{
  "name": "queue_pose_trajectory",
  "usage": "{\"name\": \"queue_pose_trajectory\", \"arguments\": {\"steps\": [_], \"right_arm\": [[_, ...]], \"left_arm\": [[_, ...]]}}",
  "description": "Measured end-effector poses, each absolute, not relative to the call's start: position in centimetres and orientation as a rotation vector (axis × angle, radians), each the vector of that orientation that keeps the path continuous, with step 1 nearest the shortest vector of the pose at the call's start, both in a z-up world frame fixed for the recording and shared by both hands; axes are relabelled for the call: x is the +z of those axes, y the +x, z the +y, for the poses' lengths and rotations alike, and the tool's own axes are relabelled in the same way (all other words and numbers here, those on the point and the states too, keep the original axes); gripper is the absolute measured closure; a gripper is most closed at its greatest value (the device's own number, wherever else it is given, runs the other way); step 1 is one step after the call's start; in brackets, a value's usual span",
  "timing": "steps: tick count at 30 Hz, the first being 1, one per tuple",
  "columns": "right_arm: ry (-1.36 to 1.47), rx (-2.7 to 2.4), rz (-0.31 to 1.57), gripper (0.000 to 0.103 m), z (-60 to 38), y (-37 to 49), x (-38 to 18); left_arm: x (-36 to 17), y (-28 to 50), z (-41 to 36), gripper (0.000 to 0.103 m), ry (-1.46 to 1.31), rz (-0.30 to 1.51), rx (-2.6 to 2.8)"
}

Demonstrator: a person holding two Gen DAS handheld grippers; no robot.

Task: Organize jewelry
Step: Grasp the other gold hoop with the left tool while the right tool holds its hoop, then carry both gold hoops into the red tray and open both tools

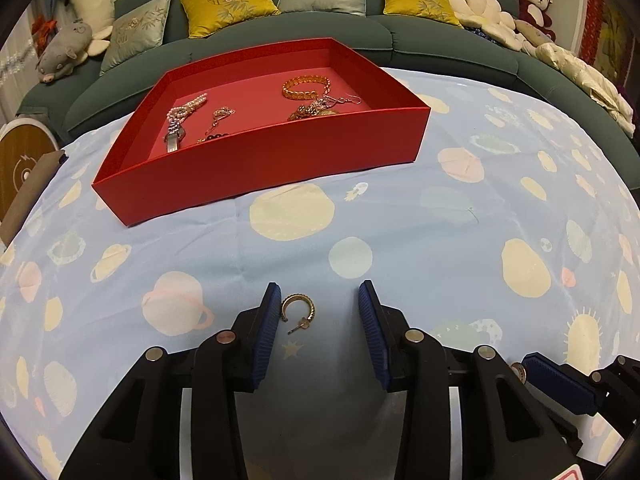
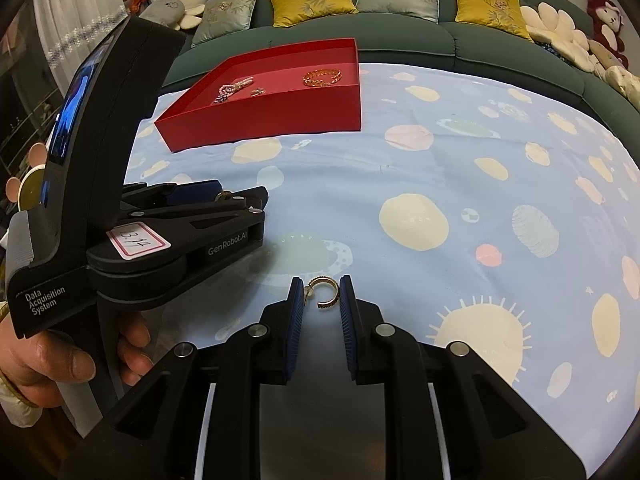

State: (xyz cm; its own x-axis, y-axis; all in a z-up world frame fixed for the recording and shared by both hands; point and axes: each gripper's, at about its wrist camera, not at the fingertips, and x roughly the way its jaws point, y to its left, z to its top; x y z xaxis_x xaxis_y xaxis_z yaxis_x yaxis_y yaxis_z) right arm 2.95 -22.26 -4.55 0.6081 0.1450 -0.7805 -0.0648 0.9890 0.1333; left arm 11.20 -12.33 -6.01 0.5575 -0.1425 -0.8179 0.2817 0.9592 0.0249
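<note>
A gold hoop earring [image 1: 298, 312] lies on the blue planet-print cloth between the open fingers of my left gripper [image 1: 319, 294], close to the left pad. A second gold hoop earring [image 2: 325, 293] lies between the fingers of my right gripper [image 2: 321, 286], which stand narrowly apart around it, touching or nearly touching. A red tray [image 1: 260, 160] at the far side holds a gold bracelet [image 1: 306, 87], a pearl strand [image 1: 186, 110], a watch and several other pieces. The tray also shows in the right wrist view [image 2: 276, 120].
The left gripper body [image 2: 160, 232], held by a hand, fills the left of the right wrist view. A green sofa [image 1: 240, 40] with cushions and plush toys runs behind the table. A brown box [image 1: 28, 196] sits at the left edge.
</note>
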Motion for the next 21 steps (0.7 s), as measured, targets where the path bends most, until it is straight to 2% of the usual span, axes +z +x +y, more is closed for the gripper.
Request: {"name": "queue_pose_trajectory", "arguments": {"steps": [4, 21], "right_arm": [[0.096, 0.120, 0.908, 0.085, -22.3, 2.9, -4.6], [0.077, 0.144, 0.880, 0.085, -20.7, 3.1, -3.5]], "left_arm": [[-5.9, 10.9, -12.4, 0.088, 0.177, 0.943, -0.260], [-3.6, 8.4, -7.6, 0.088, 0.080, 0.972, -0.288]]}}
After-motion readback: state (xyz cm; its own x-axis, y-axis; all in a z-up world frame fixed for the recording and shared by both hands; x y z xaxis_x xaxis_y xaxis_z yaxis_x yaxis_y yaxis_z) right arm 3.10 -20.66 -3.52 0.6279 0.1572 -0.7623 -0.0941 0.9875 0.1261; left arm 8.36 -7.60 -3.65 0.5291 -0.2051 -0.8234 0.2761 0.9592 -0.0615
